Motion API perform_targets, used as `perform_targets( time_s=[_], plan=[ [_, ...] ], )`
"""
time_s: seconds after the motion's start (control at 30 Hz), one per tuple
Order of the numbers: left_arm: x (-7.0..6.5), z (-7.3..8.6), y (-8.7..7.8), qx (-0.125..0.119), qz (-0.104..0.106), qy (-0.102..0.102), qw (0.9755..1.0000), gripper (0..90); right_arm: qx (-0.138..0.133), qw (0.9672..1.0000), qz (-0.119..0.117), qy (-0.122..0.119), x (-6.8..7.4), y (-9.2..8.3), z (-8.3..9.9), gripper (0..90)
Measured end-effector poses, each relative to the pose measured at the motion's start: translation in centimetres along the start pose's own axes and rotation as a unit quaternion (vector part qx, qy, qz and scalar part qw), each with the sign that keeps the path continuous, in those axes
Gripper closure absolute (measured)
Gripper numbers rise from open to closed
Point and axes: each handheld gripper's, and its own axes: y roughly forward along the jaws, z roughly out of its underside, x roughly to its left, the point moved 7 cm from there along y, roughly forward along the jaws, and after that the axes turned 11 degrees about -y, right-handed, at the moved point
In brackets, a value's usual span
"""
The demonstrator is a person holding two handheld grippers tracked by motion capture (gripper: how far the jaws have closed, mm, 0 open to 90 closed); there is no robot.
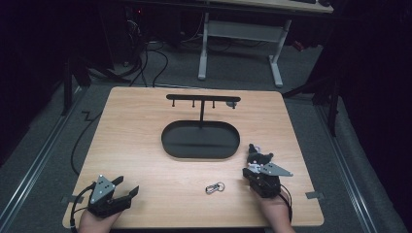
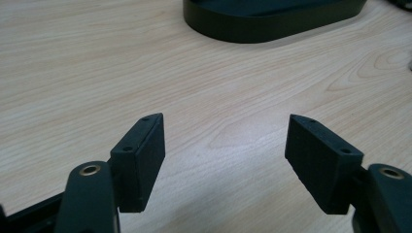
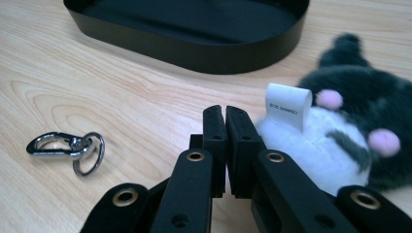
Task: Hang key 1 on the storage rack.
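Metal clasp w/ ring (image 1: 214, 188) lies flat on the desk (image 1: 145, 145), near the front edge, long axis roughly left-right. It sits just left of the right gripper (image 3: 225, 116), whose fingers are pressed together, holding nothing. Plush toy (image 3: 350, 131) is just beside that gripper on the other side. Left gripper (image 2: 224, 141), fingers spread wide, is well apart at the front-left corner. Right hand is clearly nearer, prob. the one to reach. Black oval tray (image 1: 167, 141) w/ hook stand (image 1: 201, 98) is beyond, mid-desk.
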Motion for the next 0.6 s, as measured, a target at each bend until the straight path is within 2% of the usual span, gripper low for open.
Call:
perform_targets(
  time_s=[0.23,0.6],
  plan=[
    [-1.1,-0.8,1.5,0.005,0.024,0.016,0.9996,31.3,-0.001,0.9996,0.023,0.016,-1.1,-1.8,1.2,87.9],
    [-1.9,-1.2,2.7,0.011,0.039,0.026,0.9988,31.2,0.003,0.9983,0.045,0.036,-2.6,-3.3,2.5,87.3]
  ],
)
